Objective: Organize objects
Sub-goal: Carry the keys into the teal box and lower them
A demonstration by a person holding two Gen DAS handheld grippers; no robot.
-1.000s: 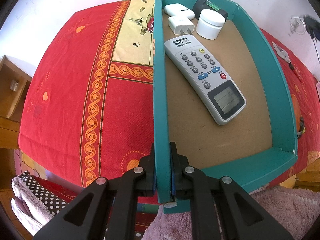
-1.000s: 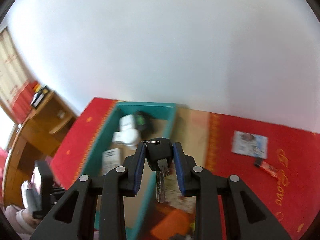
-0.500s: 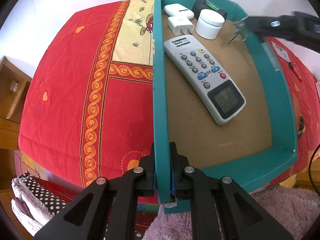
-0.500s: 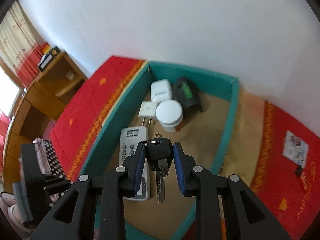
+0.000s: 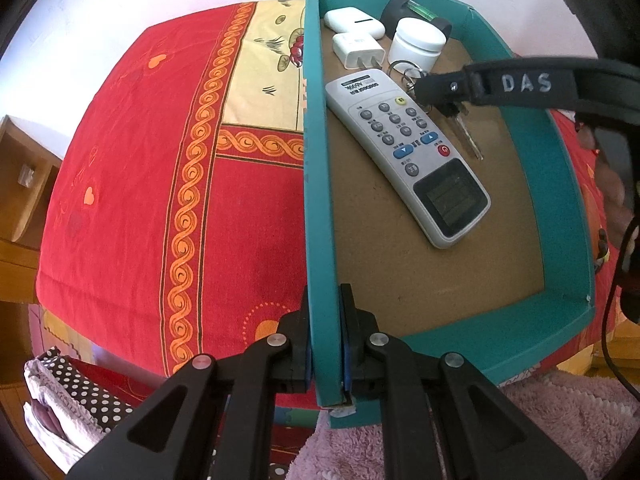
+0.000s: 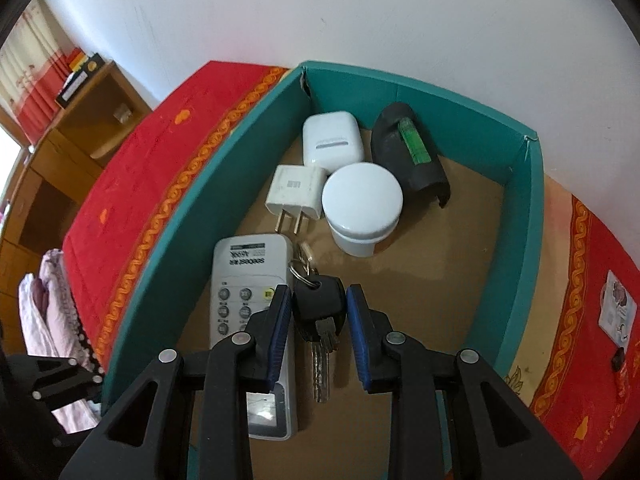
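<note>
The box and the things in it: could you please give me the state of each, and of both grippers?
Box: open-topped, left wall clamped.
Left gripper: shut on box wall.
Right gripper: open, fingers clear of keys.
Keys: released, lying flat beside remote.
Remote: face up, screen blank.
Jar: upright, lid on.
Charger: lying flat, prongs out.
Earbud case: closed.

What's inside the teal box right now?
In the teal box: remote, white jar, charger plug, white case, black item, keys. The right claw hides the remote's middle.
</note>
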